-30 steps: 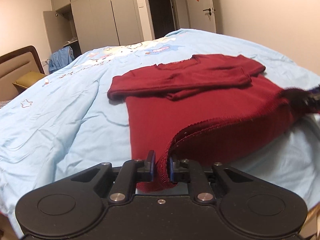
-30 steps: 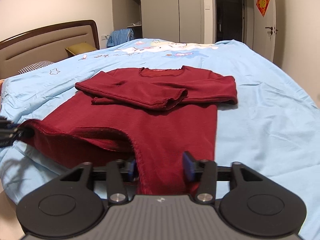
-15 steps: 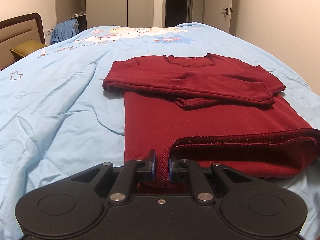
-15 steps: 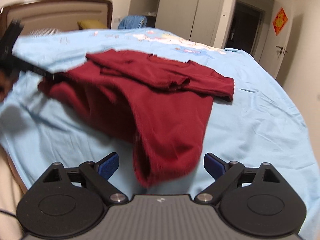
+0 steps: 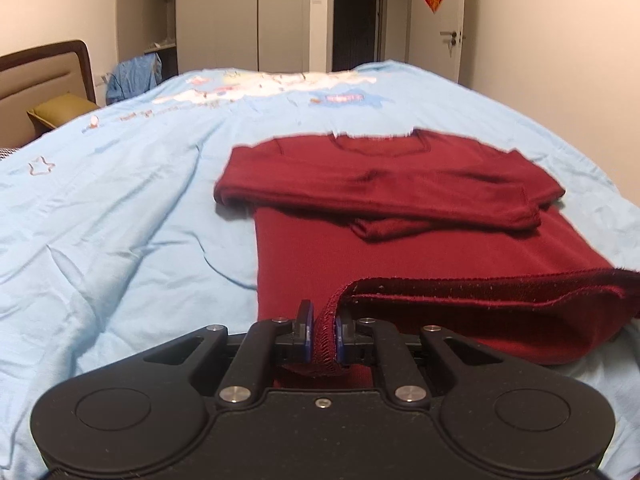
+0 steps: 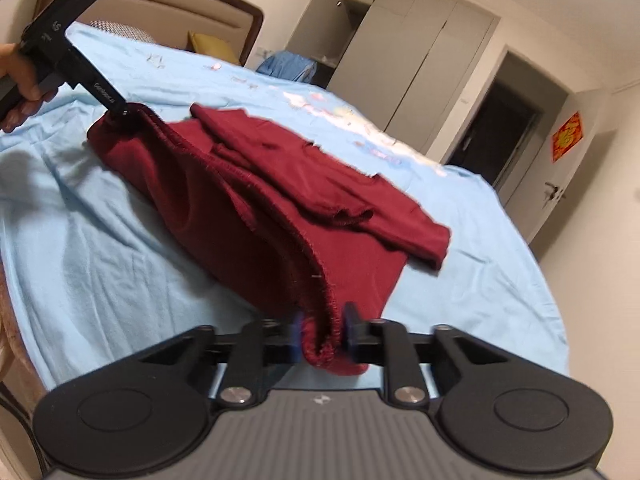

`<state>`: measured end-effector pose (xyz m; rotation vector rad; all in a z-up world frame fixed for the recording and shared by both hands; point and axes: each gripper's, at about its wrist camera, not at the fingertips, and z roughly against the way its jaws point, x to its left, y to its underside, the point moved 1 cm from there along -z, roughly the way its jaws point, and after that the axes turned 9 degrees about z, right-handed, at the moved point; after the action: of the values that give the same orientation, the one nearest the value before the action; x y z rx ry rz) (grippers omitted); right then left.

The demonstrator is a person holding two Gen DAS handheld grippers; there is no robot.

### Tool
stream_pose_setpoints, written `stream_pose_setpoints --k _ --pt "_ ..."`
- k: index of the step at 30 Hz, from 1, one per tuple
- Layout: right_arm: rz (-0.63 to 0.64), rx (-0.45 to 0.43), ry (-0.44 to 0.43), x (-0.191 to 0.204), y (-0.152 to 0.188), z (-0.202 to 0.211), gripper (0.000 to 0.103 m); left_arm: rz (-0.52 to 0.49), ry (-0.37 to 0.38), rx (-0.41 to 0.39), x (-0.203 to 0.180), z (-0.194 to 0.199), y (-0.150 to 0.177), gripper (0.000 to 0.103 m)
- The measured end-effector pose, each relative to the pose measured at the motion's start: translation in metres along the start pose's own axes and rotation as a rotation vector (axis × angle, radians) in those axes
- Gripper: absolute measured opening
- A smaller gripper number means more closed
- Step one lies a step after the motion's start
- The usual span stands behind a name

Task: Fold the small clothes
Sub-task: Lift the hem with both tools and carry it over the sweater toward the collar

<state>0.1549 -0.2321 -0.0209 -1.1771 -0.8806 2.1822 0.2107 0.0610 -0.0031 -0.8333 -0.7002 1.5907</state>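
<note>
With both corners of the hem pinched, my left gripper (image 5: 323, 330) and right gripper (image 6: 319, 332) each clamp the dark red sweater (image 5: 400, 184). Its hem hangs lifted between them; ahead, the body and folded sleeves lie flat on the light blue bedspread (image 5: 120, 208).

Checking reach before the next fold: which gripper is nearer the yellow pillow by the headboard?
Left. The left gripper clamps the sweater's hem corner on the headboard side, toward the pillow. The right gripper holds the opposite hem corner, farther away.
</note>
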Motion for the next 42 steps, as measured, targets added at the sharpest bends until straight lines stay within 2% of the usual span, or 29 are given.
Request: stream_pose_setpoints --k 1,6,12,16,22,29,34,39,42 --pt "-0.022 -0.016 0.005 -0.003 -0.001 0.003 0.015 0.004 0.001 -0.015 0.0 0.005 -0.001 0.01" --pt "-0.139 -0.096 0.079 -0.026 -0.009 0.014 0.012 0.015 0.013 -0.112 -0.002 0.036 -0.011 0.009" --pt "-0.248 -0.239 0.157 -0.051 -0.022 0.033 0.009 0.034 0.038 -0.309 -0.007 0.088 -0.029 0.007" --pt "-0.285 -0.32 0.207 -0.061 -0.031 0.049 0.009 0.039 0.051 -0.426 -0.011 0.121 -0.039 0.004" --pt "-0.303 -0.414 0.25 -0.074 -0.036 0.079 0.009 0.045 0.077 -0.524 -0.016 0.161 -0.045 0.003" --pt "-0.291 -0.498 0.301 -0.086 -0.038 0.125 0.009 0.082 0.146 -0.581 -0.019 0.21 -0.042 0.003" --pt "-0.301 -0.561 0.33 -0.096 -0.042 0.147 0.009 0.05 0.169 -0.632 -0.023 0.241 -0.046 0.003" --pt "-0.31 -0.587 0.335 -0.108 -0.047 0.143 0.009 0.047 0.2 -0.642 -0.022 0.249 -0.055 0.003" --pt "-0.304 -0.546 0.324 -0.114 -0.047 0.125 0.009 0.019 0.171 -0.593 -0.024 0.234 -0.059 0.003"
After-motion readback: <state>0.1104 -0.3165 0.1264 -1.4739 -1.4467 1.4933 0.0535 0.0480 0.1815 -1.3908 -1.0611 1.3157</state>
